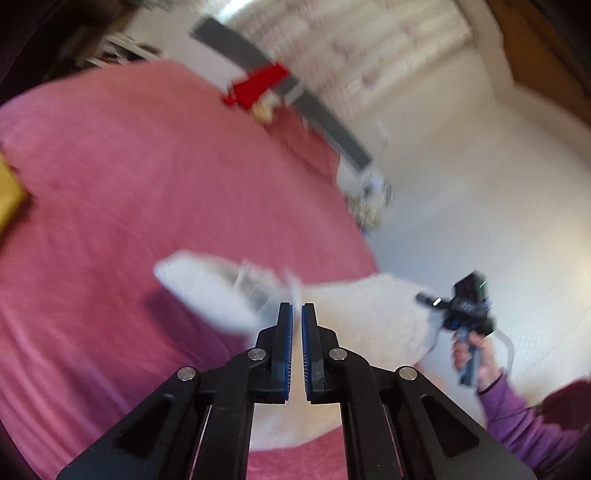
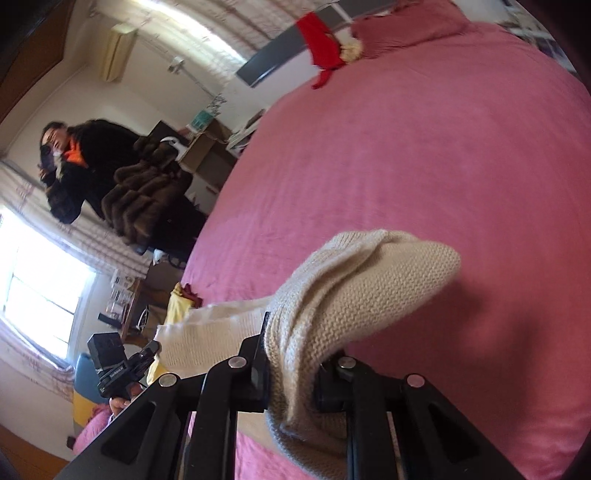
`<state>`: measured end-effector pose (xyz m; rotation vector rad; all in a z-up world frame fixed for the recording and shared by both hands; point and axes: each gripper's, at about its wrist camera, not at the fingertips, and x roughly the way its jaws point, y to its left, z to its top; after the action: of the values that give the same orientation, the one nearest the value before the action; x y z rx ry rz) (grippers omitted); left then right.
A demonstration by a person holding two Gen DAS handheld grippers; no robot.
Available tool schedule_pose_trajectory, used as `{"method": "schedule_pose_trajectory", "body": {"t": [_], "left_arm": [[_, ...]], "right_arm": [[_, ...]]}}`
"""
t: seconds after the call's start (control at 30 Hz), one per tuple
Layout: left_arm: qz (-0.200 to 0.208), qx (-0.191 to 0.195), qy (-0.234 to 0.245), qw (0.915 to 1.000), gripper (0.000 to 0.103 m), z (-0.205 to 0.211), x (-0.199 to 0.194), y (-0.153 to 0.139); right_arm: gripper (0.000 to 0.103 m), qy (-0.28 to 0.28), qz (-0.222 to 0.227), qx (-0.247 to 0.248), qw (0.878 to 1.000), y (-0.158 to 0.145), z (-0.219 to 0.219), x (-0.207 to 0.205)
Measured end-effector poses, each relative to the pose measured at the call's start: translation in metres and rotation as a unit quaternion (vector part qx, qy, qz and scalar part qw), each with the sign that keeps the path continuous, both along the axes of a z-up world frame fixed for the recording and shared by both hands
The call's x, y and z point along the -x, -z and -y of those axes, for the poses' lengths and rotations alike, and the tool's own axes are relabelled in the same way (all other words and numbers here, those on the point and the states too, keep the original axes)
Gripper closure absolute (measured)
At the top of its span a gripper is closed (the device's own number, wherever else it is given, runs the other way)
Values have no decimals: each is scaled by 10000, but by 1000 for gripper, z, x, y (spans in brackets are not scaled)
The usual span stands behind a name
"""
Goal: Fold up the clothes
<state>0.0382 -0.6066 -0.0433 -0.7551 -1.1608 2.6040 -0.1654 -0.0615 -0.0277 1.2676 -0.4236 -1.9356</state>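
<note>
A cream knitted sweater (image 1: 369, 314) hangs stretched between my two grippers above the pink bed (image 1: 147, 184). My left gripper (image 1: 297, 306) is shut on a thin edge of the sweater at its tips. A blurred sleeve (image 1: 207, 288) swings out to the left. My right gripper (image 2: 291, 339) is shut on a thick bunch of the sweater (image 2: 369, 280), which drapes over and hides its fingers. The right gripper also shows in the left wrist view (image 1: 461, 306), held in a hand with a purple sleeve. The left gripper shows in the right wrist view (image 2: 122, 365).
A red garment (image 2: 321, 40) and a pink pillow (image 2: 402, 26) lie at the head of the bed (image 2: 406, 147). A yellow garment (image 2: 177, 306) lies at the bed's edge. A person in dark clothes (image 2: 85, 162) stands beside the bed near shelves and a window.
</note>
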Motion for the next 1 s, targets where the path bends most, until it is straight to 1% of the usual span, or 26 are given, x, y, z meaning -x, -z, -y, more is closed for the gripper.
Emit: {"method": "schedule_pose_trajectory", "body": {"t": [0.03,0.07,0.1,0.13,0.2,0.23,0.27,0.33,0.4,0.47,0.57,0.63,0.7,0.77,0.8,0.87,0.9,1.0], "left_arm": [[-102,-13,-148,9998,98,12,-18,-7],[-72,46,-298,9995,98,22,-34,-10],[31,107,-483,9988,98,35,-49,-10],[168,122,-608,9979,98,43,-61,-3],[498,77,-756,9959,97,50,-77,21],[662,54,-830,9943,96,54,-86,33],[814,21,-790,9935,95,56,-90,48],[1115,-59,-519,9924,82,42,-84,80],[1364,-172,-287,9901,44,20,-70,110],[1455,-380,-164,9885,34,-11,-44,133],[1527,-682,30,9859,30,-35,-5,157],[1748,-643,153,9824,29,-51,12,172],[2024,-602,262,9771,28,-62,31,182],[2206,-698,374,9722,27,-66,44,193],[2234,-747,395,9711,24,-68,47,196],[2184,-847,376,9714,23,-69,50,199],[2125,-960,372,9717,23,-69,51,201],[1853,-1458,374,9711,23,-67,52,208]], "right_arm": [[88,-120,-61,-32,9999,-9,21,1],[88,-259,-121,-83,9996,-17,43,1],[88,-414,-189,-171,9988,-24,65,1],[88,-552,-248,-330,9976,-26,87,2],[88,-659,-254,-600,9957,-21,122,4],[88,-660,-205,-609,9957,-15,128,4],[88,-611,-172,-634,9960,-9,128,5],[88,-514,-105,-684,9963,4,129,6],[88,-336,-43,-703,9970,15,112,8],[88,-157,13,-703,9974,21,85,14],[88,208,194,-679,9973,32,34,26],[88,461,390,-689,9958,50,-3,34],[88,634,607,-660,9940,73,-30,40],[88,757,811,-613,9919,101,-52,45],[88,818,919,-523,9910,113,-61,46],[88,930,1129,-342,9887,138,-77,48],[88,964,1225,-250,9875,149,-82,49],[88,987,1394,-87,9853,173,-91,51]]}}
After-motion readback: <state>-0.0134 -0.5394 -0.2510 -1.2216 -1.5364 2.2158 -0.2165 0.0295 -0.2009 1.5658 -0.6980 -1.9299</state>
